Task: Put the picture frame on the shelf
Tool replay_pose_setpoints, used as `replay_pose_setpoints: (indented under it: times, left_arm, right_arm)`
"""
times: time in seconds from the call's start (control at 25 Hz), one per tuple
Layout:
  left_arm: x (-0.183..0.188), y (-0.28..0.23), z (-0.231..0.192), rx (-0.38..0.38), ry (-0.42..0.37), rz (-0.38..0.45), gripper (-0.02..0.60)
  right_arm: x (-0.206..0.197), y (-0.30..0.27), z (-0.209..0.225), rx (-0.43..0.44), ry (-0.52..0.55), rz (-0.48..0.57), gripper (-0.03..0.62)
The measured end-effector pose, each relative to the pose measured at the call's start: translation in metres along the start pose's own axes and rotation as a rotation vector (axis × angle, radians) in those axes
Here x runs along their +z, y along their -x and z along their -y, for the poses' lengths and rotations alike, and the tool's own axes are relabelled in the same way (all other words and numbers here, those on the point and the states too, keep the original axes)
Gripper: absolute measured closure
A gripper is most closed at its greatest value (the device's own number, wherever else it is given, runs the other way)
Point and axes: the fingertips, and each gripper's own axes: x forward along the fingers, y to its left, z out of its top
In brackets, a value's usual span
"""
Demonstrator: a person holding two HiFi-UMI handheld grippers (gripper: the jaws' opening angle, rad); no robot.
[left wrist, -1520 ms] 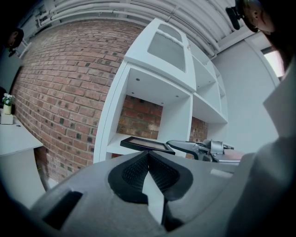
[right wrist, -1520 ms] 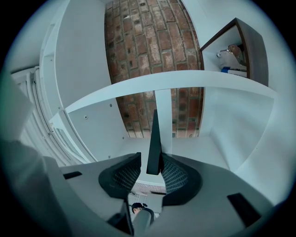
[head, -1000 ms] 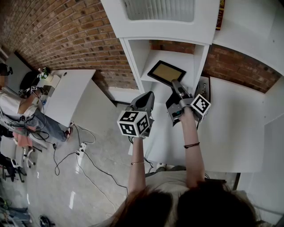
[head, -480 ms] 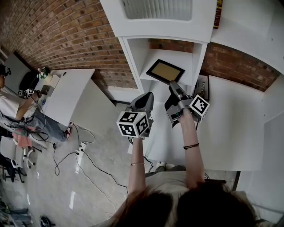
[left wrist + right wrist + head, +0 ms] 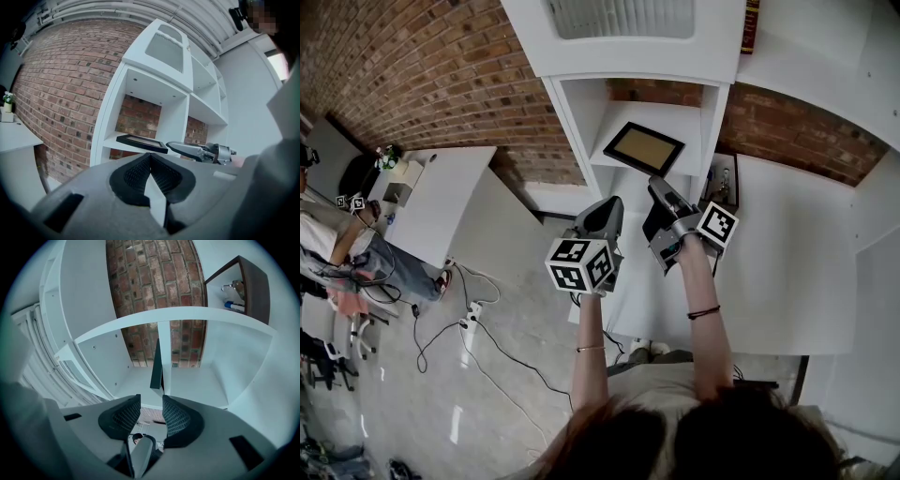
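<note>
The picture frame, black-edged with a tan middle, lies flat on a board of the white shelf unit. My right gripper hovers just in front of that board, a short gap from the frame. Its jaws stand wide and are closing, with nothing between them. In the right gripper view the frame appears edge-on ahead of the right gripper. My left gripper stays shut and empty, lower left of the shelf. The left gripper view shows the frame on its board.
A dark wooden tray with small items sits on the white table right of the shelf. A red book stands on top of the shelf unit. A white desk, a seated person and floor cables are at left.
My right gripper has drawn back a little from the frame, which stays flat on the shelf board. The left gripper has hardly moved.
</note>
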Motion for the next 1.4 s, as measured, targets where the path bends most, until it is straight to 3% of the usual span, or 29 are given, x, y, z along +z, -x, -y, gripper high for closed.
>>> replay_pose_setpoints:
  times: [0.4,0.84,1.4]
  left_arm:
    - [-0.006,0.0,0.009,-0.018,0.007,-0.012,0.571]
    - [-0.004,-0.003,0.019,-0.062,0.012,-0.019,0.571]
    - [-0.001,-0.003,0.016,-0.064,0.001,-0.006,0.571]
  right_arm:
    - [-0.006,0.009,-0.006,0.045,0.007,-0.028,0.536]
    - [-0.011,0.009,-0.019,0.102,-0.005,-0.047,0.569]
    - [-0.013,0.008,-0.028,0.157,0.0,-0.054,0.585]
